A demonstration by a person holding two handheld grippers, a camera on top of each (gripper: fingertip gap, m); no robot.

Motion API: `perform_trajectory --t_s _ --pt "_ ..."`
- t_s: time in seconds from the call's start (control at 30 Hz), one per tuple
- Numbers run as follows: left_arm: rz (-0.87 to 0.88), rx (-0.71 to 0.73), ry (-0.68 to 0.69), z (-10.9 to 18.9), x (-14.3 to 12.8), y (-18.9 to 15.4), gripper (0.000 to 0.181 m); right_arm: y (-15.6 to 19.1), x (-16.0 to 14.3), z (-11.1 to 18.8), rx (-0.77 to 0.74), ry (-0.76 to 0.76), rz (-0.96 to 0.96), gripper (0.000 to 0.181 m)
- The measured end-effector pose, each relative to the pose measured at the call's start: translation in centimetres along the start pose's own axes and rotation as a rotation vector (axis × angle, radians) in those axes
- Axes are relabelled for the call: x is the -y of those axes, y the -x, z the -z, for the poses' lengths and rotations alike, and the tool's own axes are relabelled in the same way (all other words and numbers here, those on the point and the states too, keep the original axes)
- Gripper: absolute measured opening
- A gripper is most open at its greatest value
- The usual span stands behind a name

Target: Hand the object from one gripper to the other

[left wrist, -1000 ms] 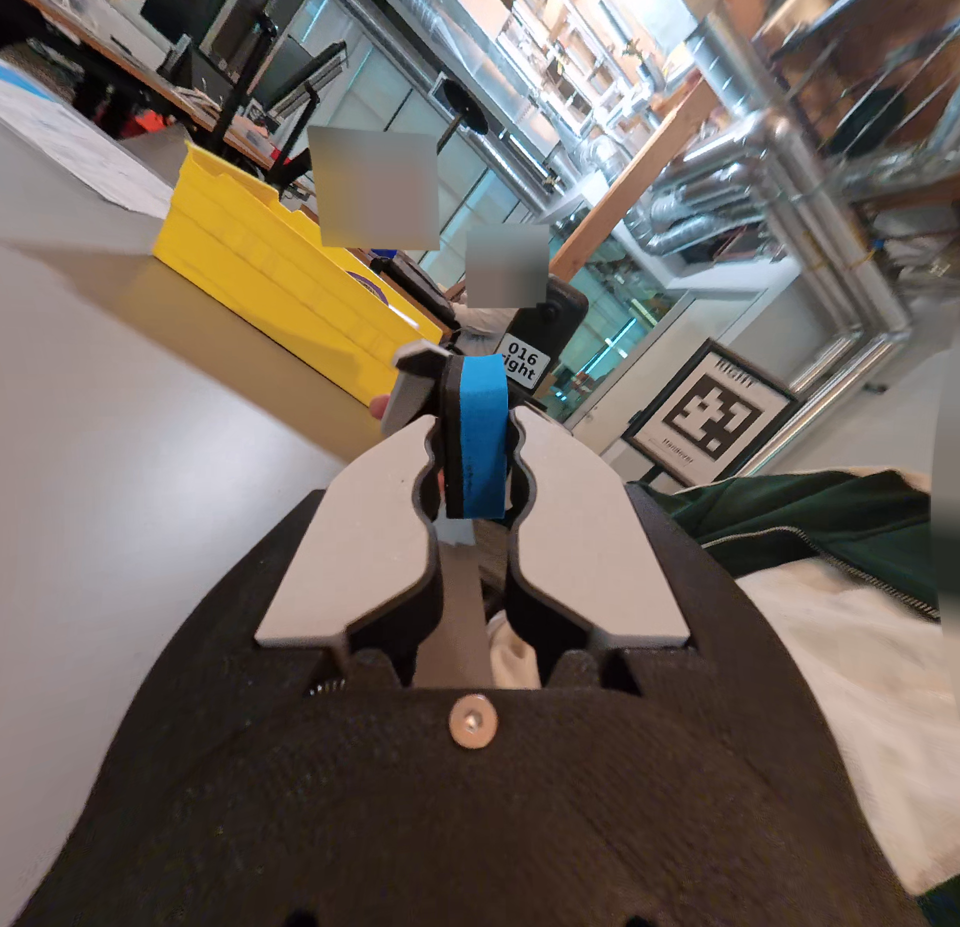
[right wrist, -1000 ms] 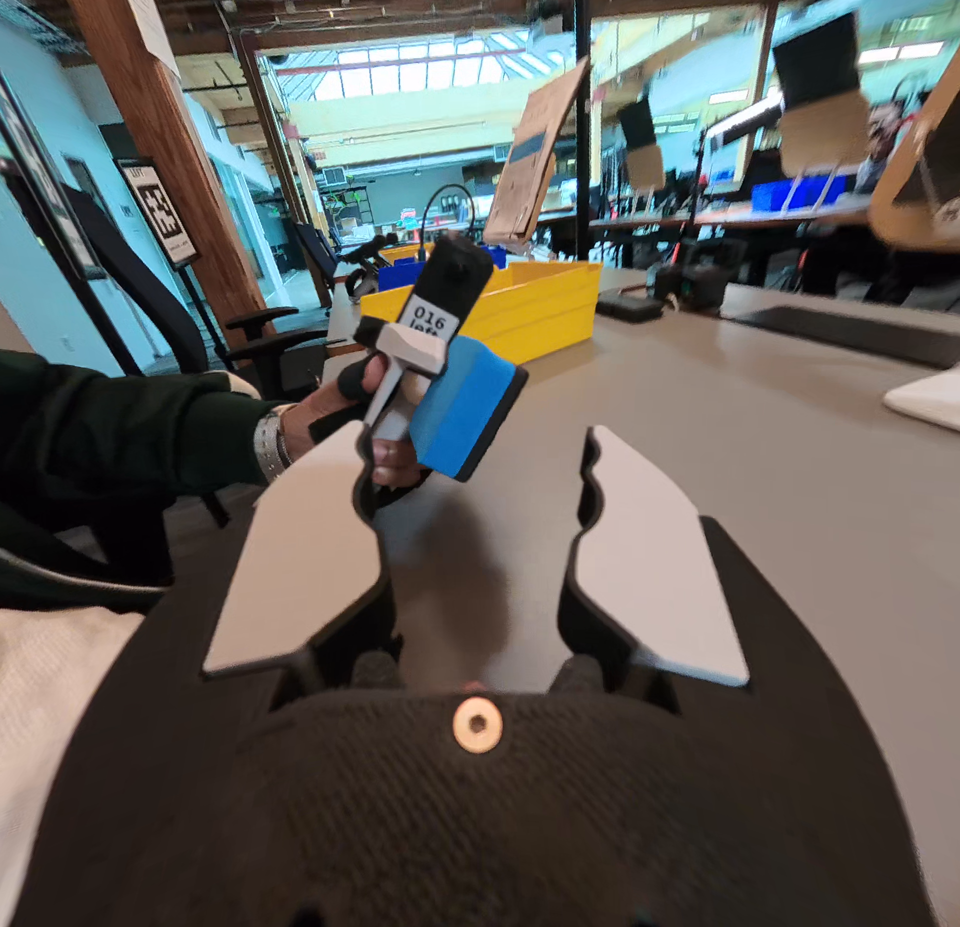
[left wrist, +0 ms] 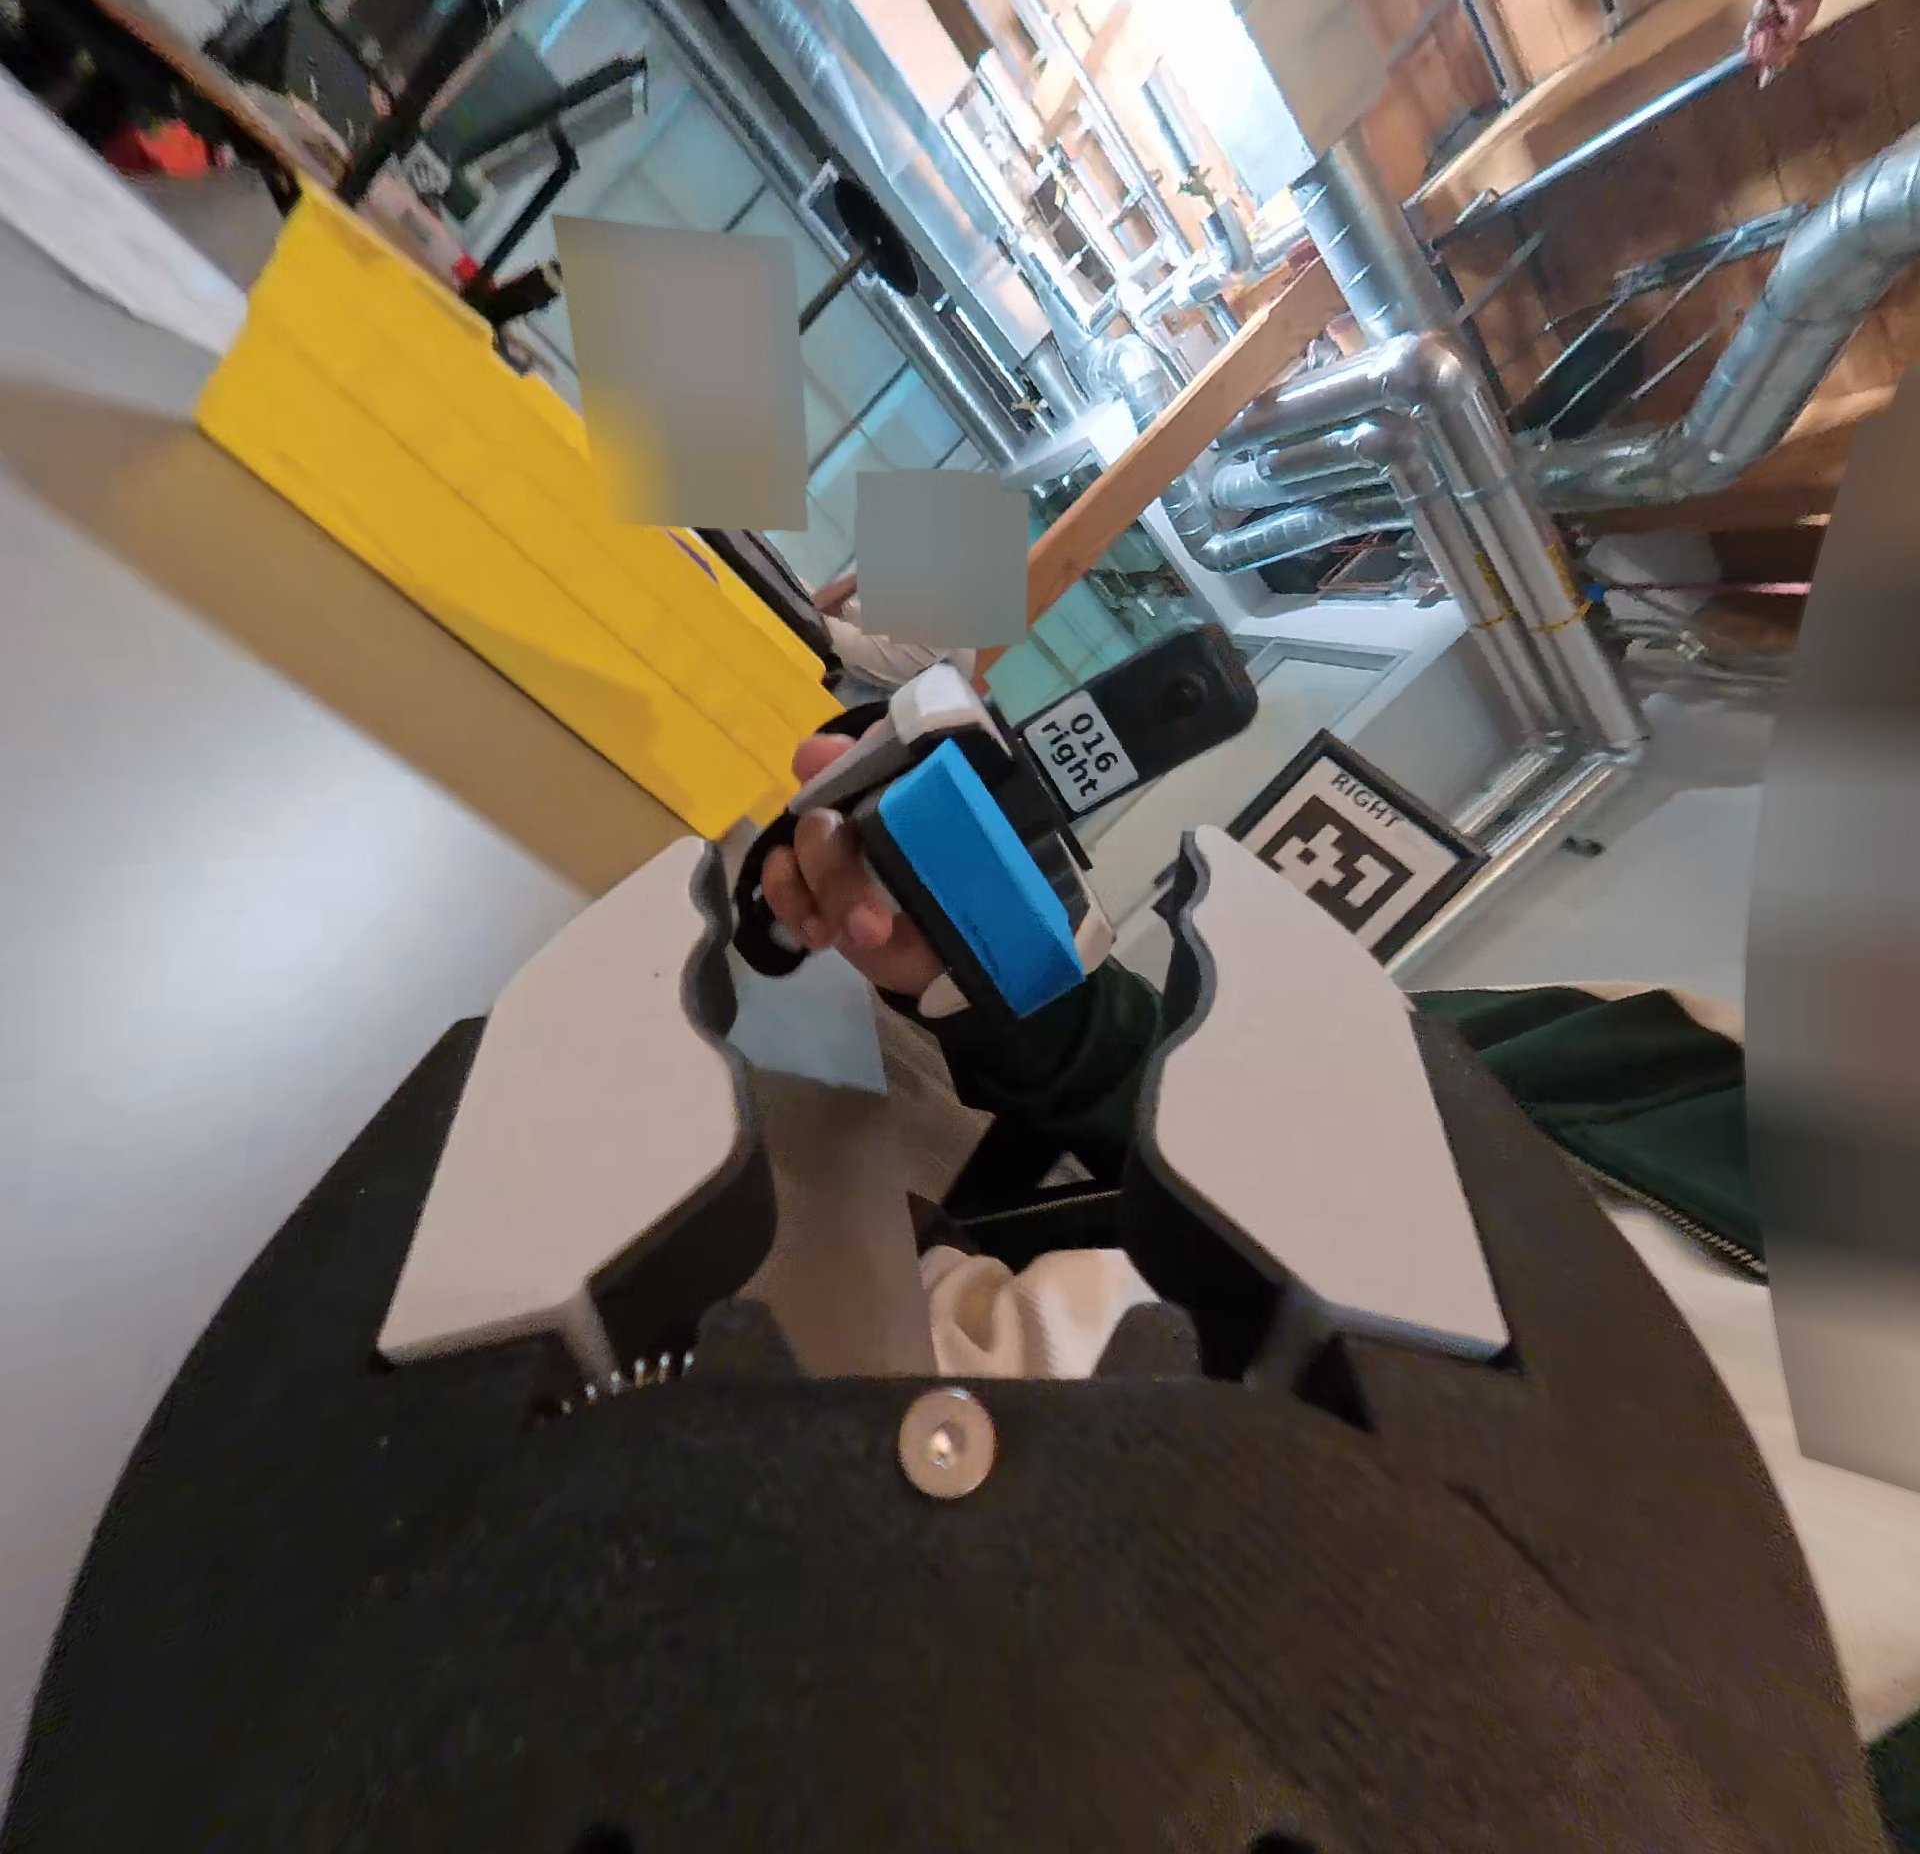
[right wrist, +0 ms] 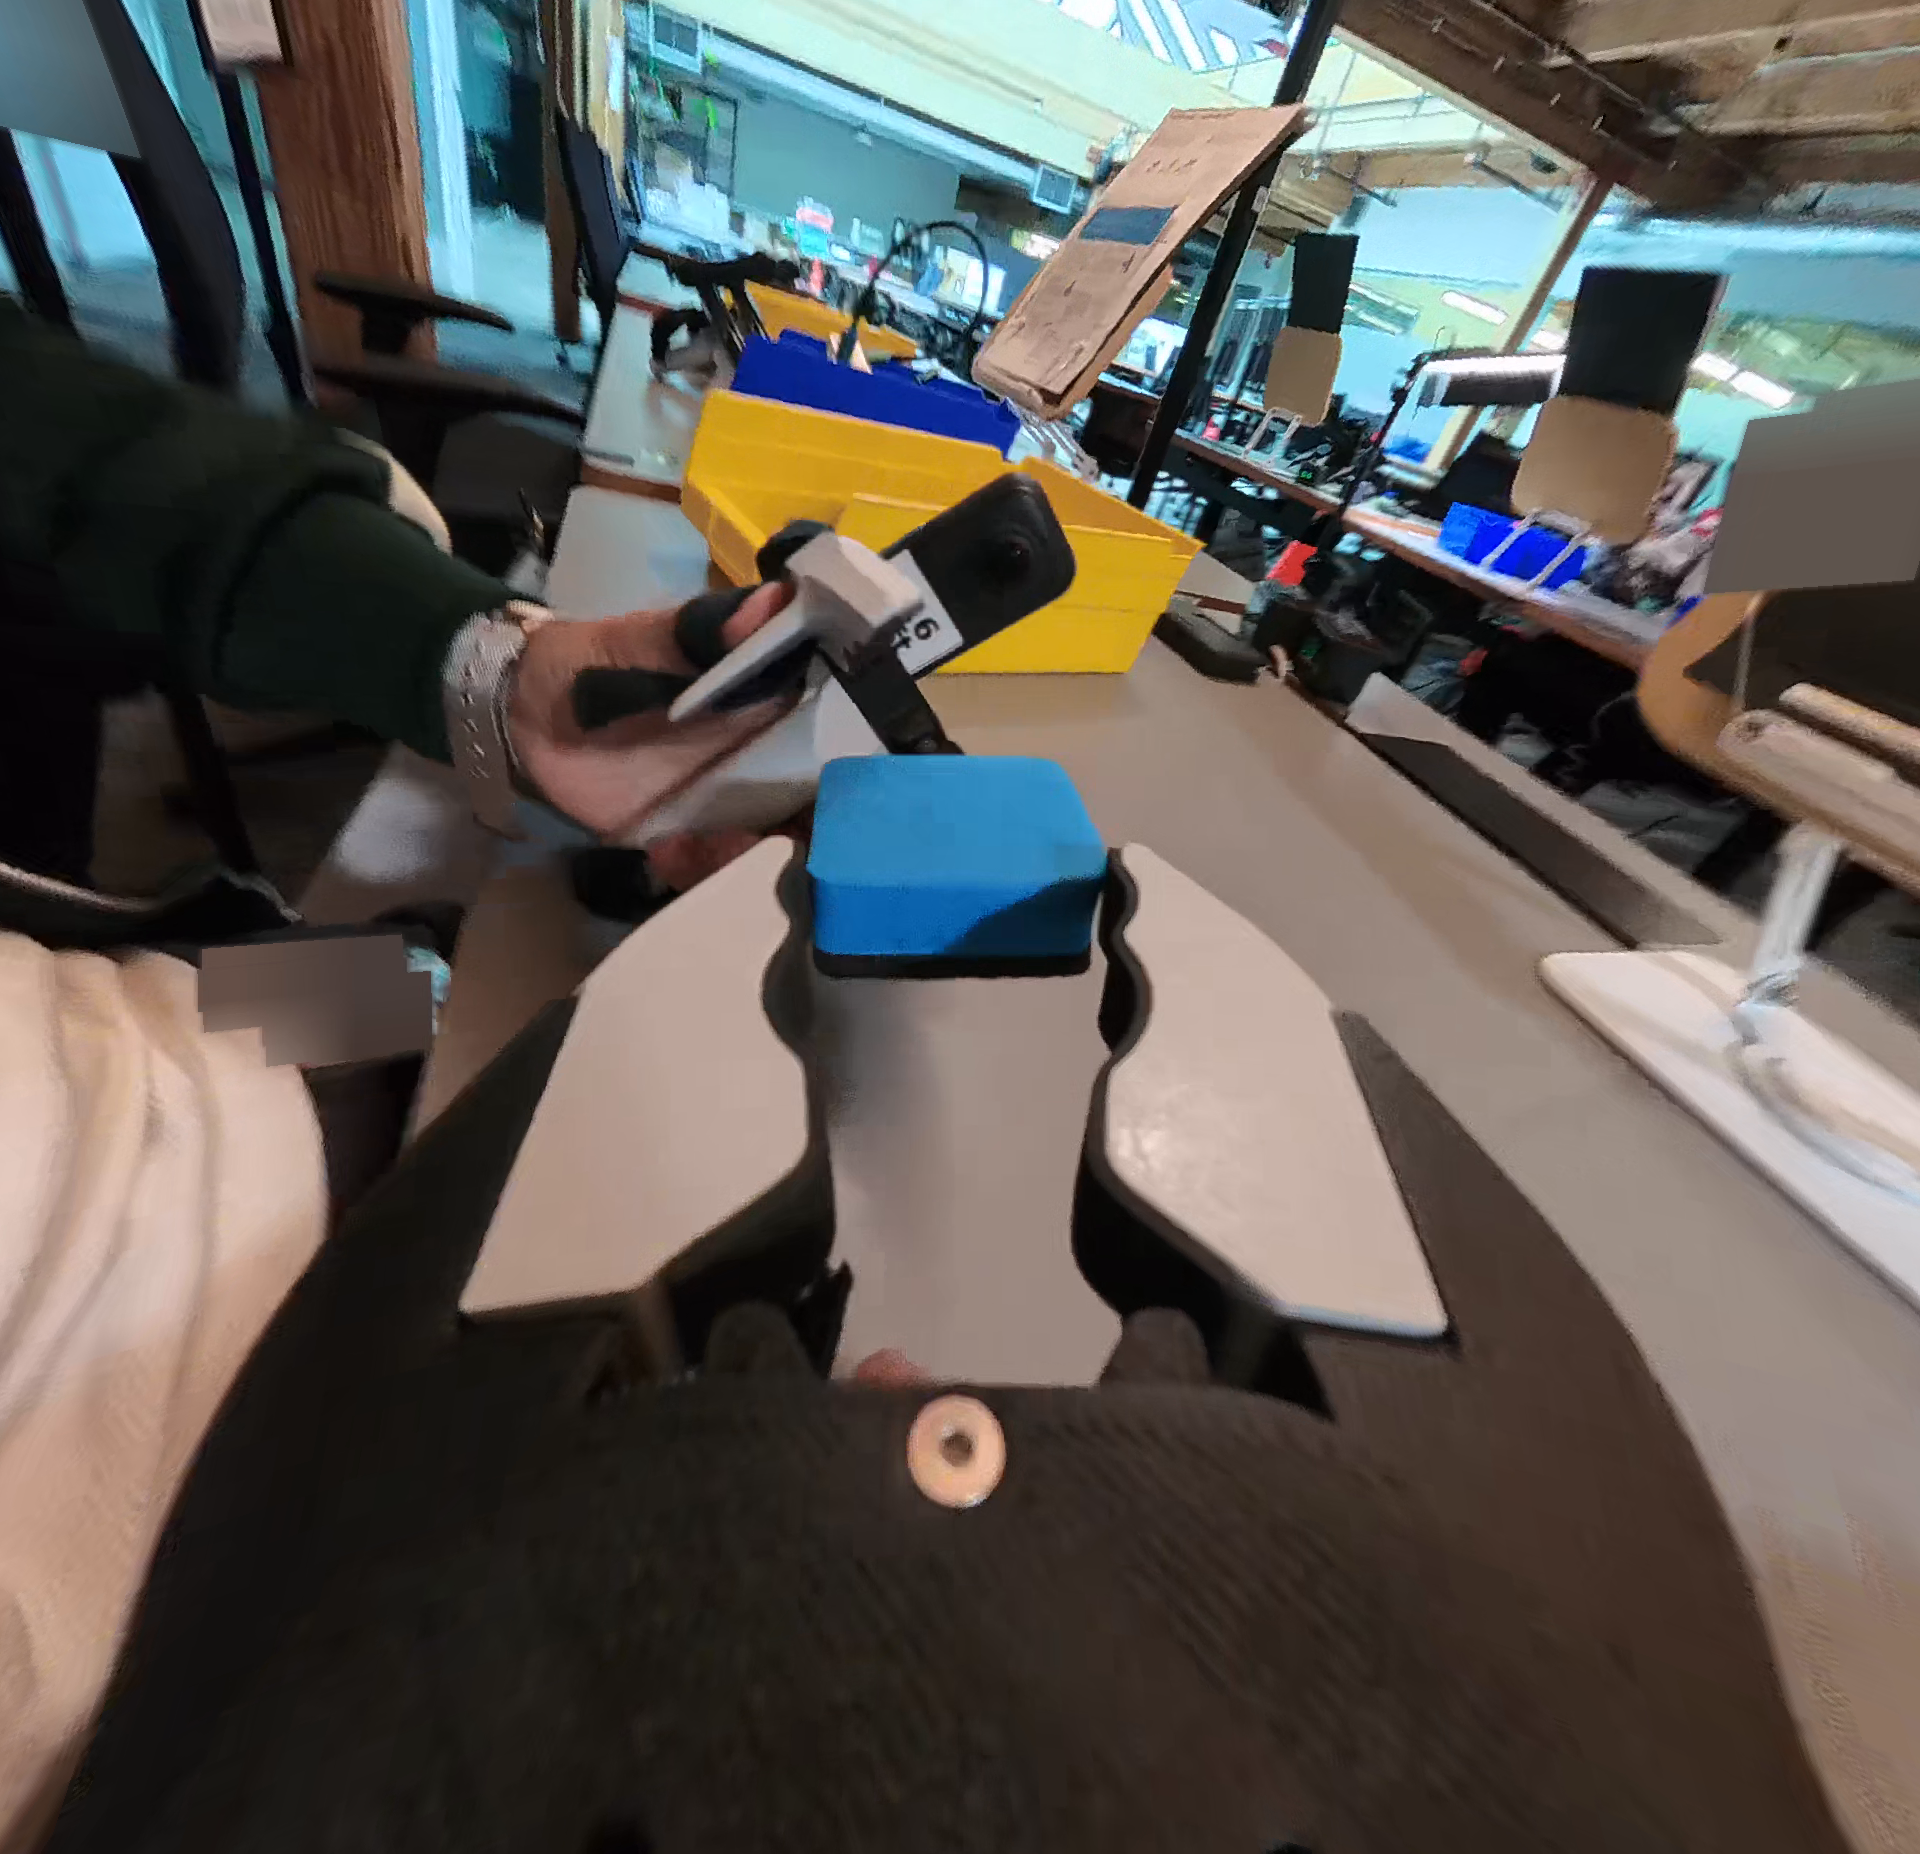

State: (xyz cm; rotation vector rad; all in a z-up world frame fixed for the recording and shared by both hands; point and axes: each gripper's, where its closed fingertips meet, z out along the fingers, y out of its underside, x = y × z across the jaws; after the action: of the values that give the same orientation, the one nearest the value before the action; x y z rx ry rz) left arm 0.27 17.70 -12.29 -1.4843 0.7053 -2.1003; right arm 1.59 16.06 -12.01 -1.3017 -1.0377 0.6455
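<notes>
Two grippers, one blue block (right wrist: 954, 859), two yellow bins (right wrist: 831, 474) (one blue bin (right wrist: 873, 396) behind).

The foam block (right wrist: 954, 874) sits between the two fingers of the right gripper (right wrist: 954, 905), touching both, up above the table (right wrist: 1299, 869). The left gripper (left wrist: 951, 895) is spread wide with nothing in it, to the left of the block and just behind it. Farther behind the block, a bin (right wrist: 1039, 599) stands on the table. Another bin (right wrist: 873, 391) lies behind that bin. A lamp base (right wrist: 1704, 1066) rests on the table to the right of the block.
</notes>
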Motion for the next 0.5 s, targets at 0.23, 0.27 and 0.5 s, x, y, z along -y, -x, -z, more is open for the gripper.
perform_trajectory --t_s 0.23,0.27,0.5 --pt "-0.403 0.046 -0.013 -0.2 0.9 -2.2 0.092 0.0 1.2 0.9 0.164 -0.102 -0.46 0.054" --pt "-0.449 0.056 0.006 -0.4 0.6 -2.3 0.09 -0.1 1.3 1.0 0.17 -0.107 -0.488 0.054" --pt "-0.549 0.122 0.141 -1.2 -1.4 -1.5 0.079 0.1 0.9 0.8 0.18 -0.082 -0.506 0.054"
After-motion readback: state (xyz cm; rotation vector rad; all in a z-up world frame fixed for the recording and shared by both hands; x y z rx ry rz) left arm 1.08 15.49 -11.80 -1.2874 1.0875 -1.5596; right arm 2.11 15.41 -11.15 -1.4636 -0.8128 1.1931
